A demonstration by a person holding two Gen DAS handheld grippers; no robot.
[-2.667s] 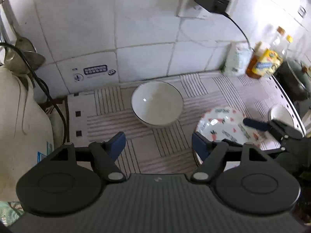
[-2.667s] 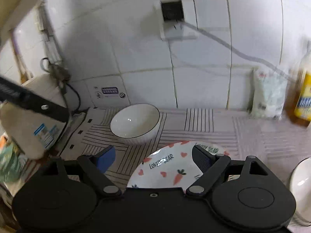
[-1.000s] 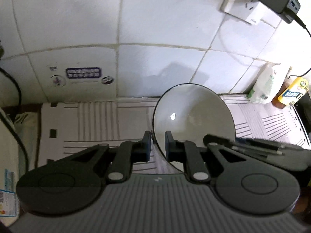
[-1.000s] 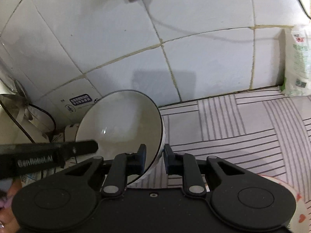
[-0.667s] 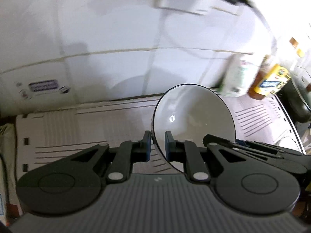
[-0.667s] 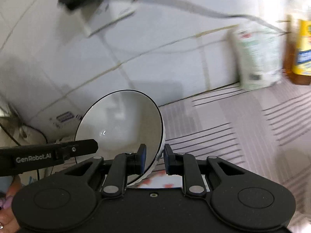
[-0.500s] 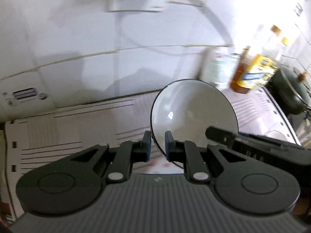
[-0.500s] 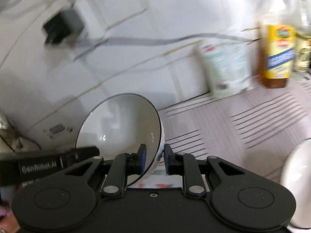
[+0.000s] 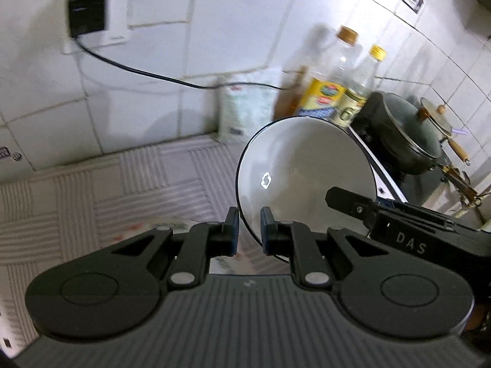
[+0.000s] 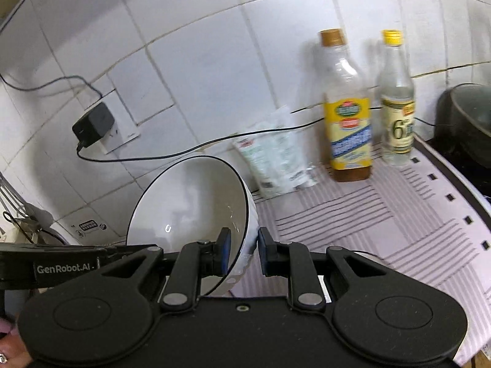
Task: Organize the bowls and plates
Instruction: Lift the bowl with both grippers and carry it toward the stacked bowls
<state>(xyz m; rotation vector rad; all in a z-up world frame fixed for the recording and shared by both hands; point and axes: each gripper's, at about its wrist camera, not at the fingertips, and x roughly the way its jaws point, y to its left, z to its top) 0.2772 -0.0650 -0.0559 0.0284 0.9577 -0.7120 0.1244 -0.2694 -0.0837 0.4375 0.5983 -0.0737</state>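
Bowl (image 9: 303, 178) off the counter (image 10: 399, 214), tilted, rim pinched on the left by left tool (image 9: 248, 233) and on the right by right tool (image 10: 242, 251), both nearly closed. Not yet set down or stacked; floral plate (image 9: 172, 225) barely visible underneath.

Left claw (image 9: 248, 230) and right claw (image 10: 242, 251) both clamped.

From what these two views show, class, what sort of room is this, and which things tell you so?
Most likely a home kitchen counter: tiled wall, cooking-oil bottle and a lidded pot on a stove, with a white bowl being handled.
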